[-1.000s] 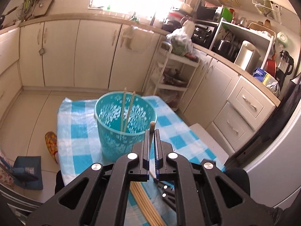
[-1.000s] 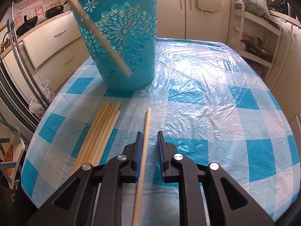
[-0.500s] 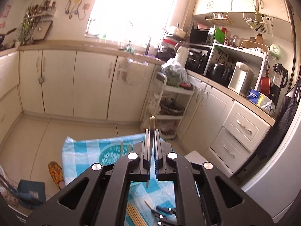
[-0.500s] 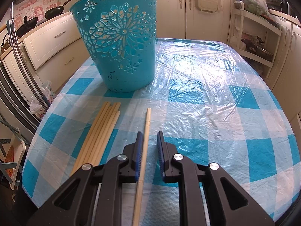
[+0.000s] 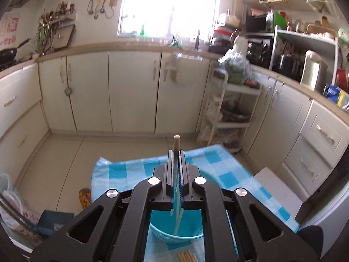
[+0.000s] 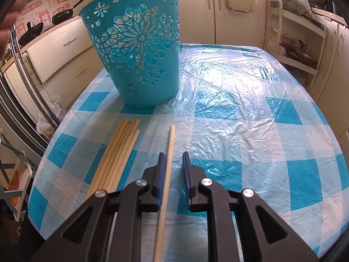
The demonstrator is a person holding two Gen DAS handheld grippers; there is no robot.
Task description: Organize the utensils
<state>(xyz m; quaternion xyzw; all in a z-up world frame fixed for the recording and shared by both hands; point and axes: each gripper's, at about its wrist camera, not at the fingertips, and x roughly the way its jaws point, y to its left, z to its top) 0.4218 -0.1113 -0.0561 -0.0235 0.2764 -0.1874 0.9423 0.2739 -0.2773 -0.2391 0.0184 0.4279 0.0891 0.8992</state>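
Seemingly poised for a drop, the left hand-held gripper (image 5: 175, 152) in the left wrist view has its jaws pressed together on one wooden chopstick (image 5: 176, 142), whose rounded top pokes up above the fingertips while its lower end hangs down into the mouth of the turquoise basket (image 5: 174, 235) directly beneath; holding it upright over the opening looks like the way to let it fall in standing. A second pale stick seems to lean inside the basket beside it, though the gripper body hides most of the interior, so the count there is uncertain. A few chopstick ends (image 5: 187, 257) show at the bottom edge on the checked tablecloth (image 5: 122, 170) covering the worktop. Turning to the right wrist view, the right hand-held gripper (image 6: 172, 159) rests low with its jaws apart, straddling a single chopstick (image 6: 169, 150) that lies lengthwise between the blue pads (image 6: 161, 174), nearer the left one, apparently lined up for the next pick. Just to its left lies a bundle of about five chopsticks (image 6: 117, 152), side by side and pointing toward the one cut-out patterned basket (image 6: 137, 48), which stands upright on the plastic-covered cloth (image 6: 250, 109).
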